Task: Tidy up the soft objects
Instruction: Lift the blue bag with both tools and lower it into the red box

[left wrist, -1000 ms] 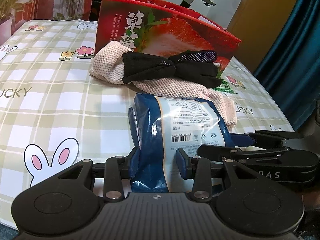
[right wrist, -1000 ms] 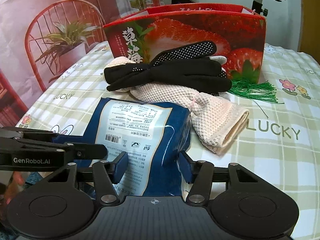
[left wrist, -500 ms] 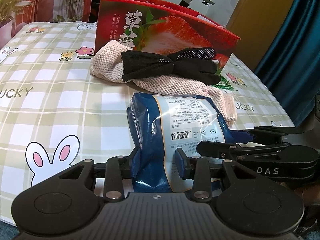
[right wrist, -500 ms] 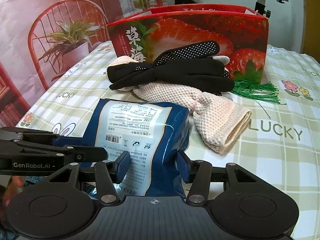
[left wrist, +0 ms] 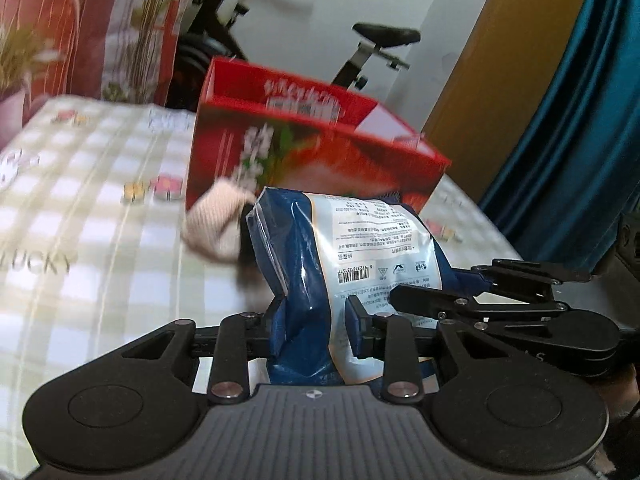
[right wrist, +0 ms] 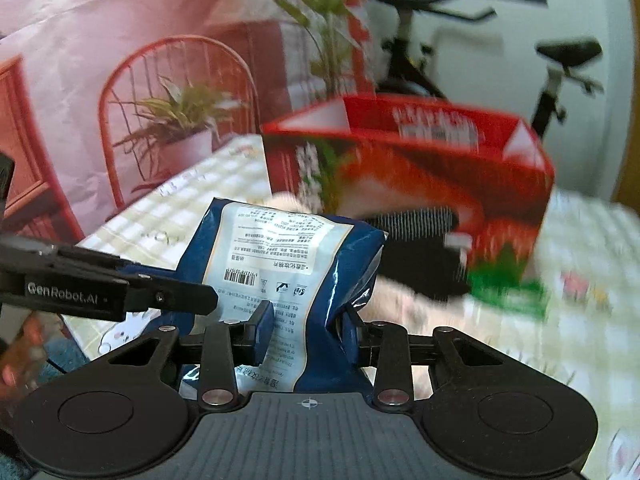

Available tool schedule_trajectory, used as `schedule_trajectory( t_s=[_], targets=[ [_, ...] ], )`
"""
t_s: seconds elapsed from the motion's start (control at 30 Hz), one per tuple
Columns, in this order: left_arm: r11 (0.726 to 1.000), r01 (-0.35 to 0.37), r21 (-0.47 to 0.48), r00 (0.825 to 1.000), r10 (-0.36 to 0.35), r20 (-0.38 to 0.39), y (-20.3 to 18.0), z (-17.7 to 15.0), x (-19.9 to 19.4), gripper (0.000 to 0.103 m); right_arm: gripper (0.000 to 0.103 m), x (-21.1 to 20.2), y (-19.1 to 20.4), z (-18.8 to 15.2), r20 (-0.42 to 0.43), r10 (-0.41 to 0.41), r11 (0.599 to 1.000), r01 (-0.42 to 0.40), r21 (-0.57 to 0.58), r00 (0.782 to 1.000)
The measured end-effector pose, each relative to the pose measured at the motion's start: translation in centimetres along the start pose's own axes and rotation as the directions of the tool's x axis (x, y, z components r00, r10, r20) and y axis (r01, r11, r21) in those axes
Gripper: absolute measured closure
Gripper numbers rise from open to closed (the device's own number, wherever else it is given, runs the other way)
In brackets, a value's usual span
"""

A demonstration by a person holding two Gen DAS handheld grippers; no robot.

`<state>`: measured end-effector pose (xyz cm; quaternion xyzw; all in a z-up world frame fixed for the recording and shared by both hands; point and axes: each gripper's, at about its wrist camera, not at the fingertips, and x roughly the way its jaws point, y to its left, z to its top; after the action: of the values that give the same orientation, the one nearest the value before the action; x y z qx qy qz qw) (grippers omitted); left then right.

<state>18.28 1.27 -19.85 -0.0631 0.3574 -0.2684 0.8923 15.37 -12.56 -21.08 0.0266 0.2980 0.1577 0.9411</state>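
Observation:
A soft blue packet (left wrist: 344, 240) with a white printed label hangs above the table, its near end crumpled between both grippers. My left gripper (left wrist: 314, 316) is still closing, its pads pressed into the packet's left part. My right gripper (right wrist: 306, 322) is closing too, pinching the packet (right wrist: 280, 248) from the other side. The right gripper's fingers (left wrist: 460, 300) reach in beside mine. Behind the packet lie a pink knit cloth (left wrist: 212, 224) and black gloves (right wrist: 420, 256), in front of the open red strawberry box (left wrist: 320, 160) (right wrist: 420, 168).
The table wears a checked cloth (left wrist: 80, 240) printed with flowers and rabbits. An exercise bike (left wrist: 372, 48) stands behind the box, a blue curtain (left wrist: 580, 120) to the right, and a backdrop with a red chair and plant (right wrist: 160, 100) to the left.
Both grippers have squeezed tighter on the blue packet and risen with it off the table. The views have tipped up, so the box's open top now shows.

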Motion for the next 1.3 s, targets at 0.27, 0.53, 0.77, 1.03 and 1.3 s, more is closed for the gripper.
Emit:
schedule_trajectory(
  t_s=[0.27,0.53,0.77,1.03,1.3],
  targets=[
    [1.000,0.020,0.007,0.999,-0.020,0.043,-0.8,5.7,1.0,0.070,0.070,0.0,-2.3,5.7,0.058,-0.005,0.997,0.010,-0.078,0.998],
    [0.999,0.018,0.040,0.996,-0.021,0.092,-1.8,12.2,3.8,0.070,0.070,1.1,-5.1,11.0,0.121,-0.057,0.971,0.083,-0.222,0.991],
    [0.999,0.031,0.009,0.985,-0.032,0.169,-1.4,17.1,6.5,0.070,0.070,3.7,-6.1,14.4,0.208,-0.157,0.885,0.231,-0.403,0.965],
    [1.000,-0.005,0.031,0.976,-0.002,0.218,-1.5,19.9,10.0,0.070,0.070,8.5,-7.3,15.8,0.291,-0.250,0.800,0.366,-0.475,0.923],
    [0.998,-0.054,-0.011,0.997,0.055,0.049,-0.1,19.0,14.0,0.070,0.070,13.1,-9.5,15.5,0.086,-0.220,0.915,0.236,-0.327,0.972]
  ],
)
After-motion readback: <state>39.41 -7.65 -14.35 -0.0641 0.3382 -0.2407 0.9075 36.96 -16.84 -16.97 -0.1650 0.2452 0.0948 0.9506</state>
